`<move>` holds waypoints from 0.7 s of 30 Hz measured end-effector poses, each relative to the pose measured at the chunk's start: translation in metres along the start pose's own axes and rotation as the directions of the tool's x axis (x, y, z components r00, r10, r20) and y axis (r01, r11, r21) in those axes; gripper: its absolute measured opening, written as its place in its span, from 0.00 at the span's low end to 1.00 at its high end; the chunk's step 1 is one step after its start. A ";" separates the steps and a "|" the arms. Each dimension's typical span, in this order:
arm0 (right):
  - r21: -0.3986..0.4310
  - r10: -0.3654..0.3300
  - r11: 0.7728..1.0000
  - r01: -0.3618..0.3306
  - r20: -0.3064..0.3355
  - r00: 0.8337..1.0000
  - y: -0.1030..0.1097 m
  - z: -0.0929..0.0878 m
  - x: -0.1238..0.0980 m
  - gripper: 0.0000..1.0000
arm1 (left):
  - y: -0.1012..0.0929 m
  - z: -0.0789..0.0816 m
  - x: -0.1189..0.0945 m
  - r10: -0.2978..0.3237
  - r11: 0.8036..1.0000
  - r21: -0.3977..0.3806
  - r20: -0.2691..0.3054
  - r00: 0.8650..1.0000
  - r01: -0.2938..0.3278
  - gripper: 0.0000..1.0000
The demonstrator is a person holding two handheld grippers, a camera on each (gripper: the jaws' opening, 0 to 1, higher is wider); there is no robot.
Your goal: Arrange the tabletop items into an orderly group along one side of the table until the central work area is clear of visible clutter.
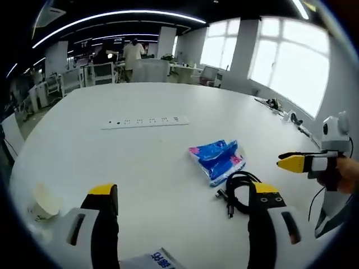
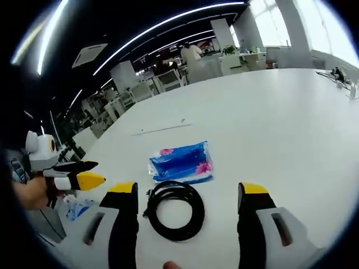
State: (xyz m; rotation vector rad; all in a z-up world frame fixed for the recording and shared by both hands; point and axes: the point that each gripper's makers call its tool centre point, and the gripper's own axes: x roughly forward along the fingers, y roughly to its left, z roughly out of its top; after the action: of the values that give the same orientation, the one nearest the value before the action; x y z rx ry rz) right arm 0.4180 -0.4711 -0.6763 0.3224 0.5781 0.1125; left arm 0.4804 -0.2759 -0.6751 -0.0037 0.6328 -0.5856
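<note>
Right claw [image 2: 182, 210], jaws spread, hovers over the coiled cable [image 2: 175, 209] beside the tissue pack [image 2: 180, 162] mid-counter [image 2: 269, 112], apparently lined up to grasp; left claw [image 1: 182, 210] also spread, empty.

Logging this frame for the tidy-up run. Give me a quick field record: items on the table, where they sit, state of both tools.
table: white tabletop
tissue pack: blue and pink pack, lying flat, mid-table
cable: black coiled cable, next to the tissue pack, between the right tool's jaws but not gripped
paper cup, lying near the table edge, beside the left tool
power strip, set flat into the table, far side
left tool: open, holding nothing
right tool: open, over the cable
background: person standing among desks
</note>
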 end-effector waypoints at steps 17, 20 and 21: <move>-0.002 -0.001 1.000 0.001 -0.011 1.000 0.005 -0.005 -0.001 0.68 | 0.003 -0.008 -0.004 -0.010 1.000 -0.009 -0.003 1.000 0.010 0.99; 0.008 -0.001 1.000 0.001 -0.017 1.000 0.004 -0.007 0.000 0.68 | 0.001 -0.011 -0.003 -0.014 1.000 -0.015 -0.009 1.000 0.014 0.98; 0.008 0.001 1.000 0.000 -0.018 1.000 0.004 -0.007 0.000 0.68 | 0.001 -0.012 -0.003 -0.015 1.000 -0.013 -0.009 1.000 0.015 0.98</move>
State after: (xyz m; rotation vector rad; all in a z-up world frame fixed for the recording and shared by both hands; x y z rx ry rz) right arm 0.4143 -0.4658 -0.6804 0.3295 0.5963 0.1137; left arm 0.4725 -0.2718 -0.6835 -0.0181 0.6463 -0.5958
